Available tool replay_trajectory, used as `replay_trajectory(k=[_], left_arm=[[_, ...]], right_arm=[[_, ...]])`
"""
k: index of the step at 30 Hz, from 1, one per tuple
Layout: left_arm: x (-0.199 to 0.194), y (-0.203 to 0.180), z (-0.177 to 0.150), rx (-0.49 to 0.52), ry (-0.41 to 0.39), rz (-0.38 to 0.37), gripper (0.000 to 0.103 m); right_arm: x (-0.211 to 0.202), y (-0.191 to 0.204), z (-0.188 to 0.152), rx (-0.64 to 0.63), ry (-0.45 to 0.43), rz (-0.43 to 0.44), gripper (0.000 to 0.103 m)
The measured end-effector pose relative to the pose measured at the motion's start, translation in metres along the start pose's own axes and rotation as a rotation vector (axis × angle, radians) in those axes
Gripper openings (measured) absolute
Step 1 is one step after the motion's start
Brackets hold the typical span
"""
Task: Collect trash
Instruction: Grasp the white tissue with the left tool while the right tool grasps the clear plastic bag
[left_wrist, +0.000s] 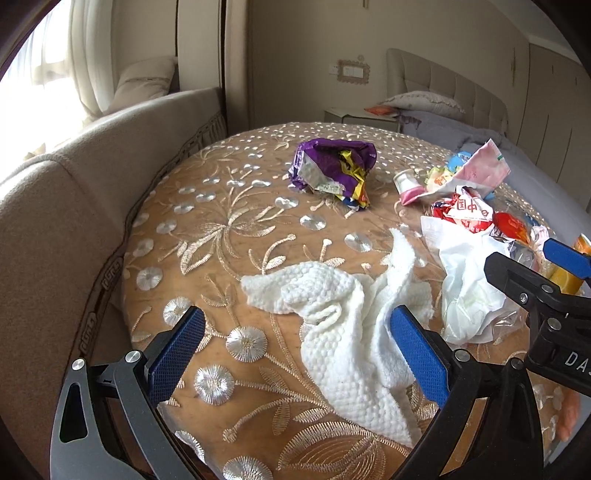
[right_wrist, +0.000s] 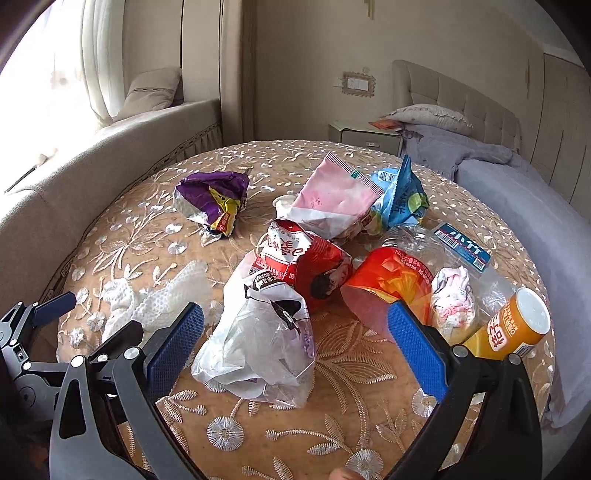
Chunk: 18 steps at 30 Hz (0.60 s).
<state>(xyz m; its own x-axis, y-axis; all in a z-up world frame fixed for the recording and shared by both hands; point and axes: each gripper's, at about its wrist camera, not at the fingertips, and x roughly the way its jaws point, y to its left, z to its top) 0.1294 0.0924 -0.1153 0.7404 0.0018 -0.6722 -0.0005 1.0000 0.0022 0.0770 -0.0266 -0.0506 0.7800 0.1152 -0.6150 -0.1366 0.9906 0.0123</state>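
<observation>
Trash lies on a round table with a gold embroidered cloth (left_wrist: 221, 229) (right_wrist: 351, 369). My left gripper (left_wrist: 297, 354) is open, and a crumpled white paper towel (left_wrist: 343, 306) (right_wrist: 162, 299) lies between and ahead of its fingers. My right gripper (right_wrist: 295, 350) is open around a clear plastic bag (right_wrist: 258, 347) (left_wrist: 469, 288) stuffed with white paper. Beyond it sit a red wrapper (right_wrist: 303, 262), an orange-red wrapper (right_wrist: 391, 280), a pink bag (right_wrist: 332, 199), a blue bag (right_wrist: 402, 195), a clear bottle (right_wrist: 443, 243) and an orange bottle (right_wrist: 513, 325). A purple wrapper (left_wrist: 332, 170) (right_wrist: 210, 195) lies apart at the back.
A beige sofa back (left_wrist: 55, 221) curves along the table's left side. A bed with grey bedding (right_wrist: 517, 206) stands close on the right, and a nightstand (right_wrist: 365, 133) behind the table. The right gripper (left_wrist: 535, 258) shows at the left wrist view's right edge, the left gripper (right_wrist: 85, 321) at the right wrist view's lower left.
</observation>
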Motion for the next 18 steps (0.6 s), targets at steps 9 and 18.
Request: replay_trajectory(k=[9, 18], left_arm=[[0.016, -0.012, -0.003, 0.051, 0.036, -0.037, 0.083], [0.012, -0.020, -0.002, 0.046, 0.021, -0.087, 0.032]], right_arm=[[0.018, 0.007, -0.006, 0.010, 0.062, 0.070, 0.099], [0.021, 0.004, -0.010, 0.017, 0.090, 0.101, 0.050]])
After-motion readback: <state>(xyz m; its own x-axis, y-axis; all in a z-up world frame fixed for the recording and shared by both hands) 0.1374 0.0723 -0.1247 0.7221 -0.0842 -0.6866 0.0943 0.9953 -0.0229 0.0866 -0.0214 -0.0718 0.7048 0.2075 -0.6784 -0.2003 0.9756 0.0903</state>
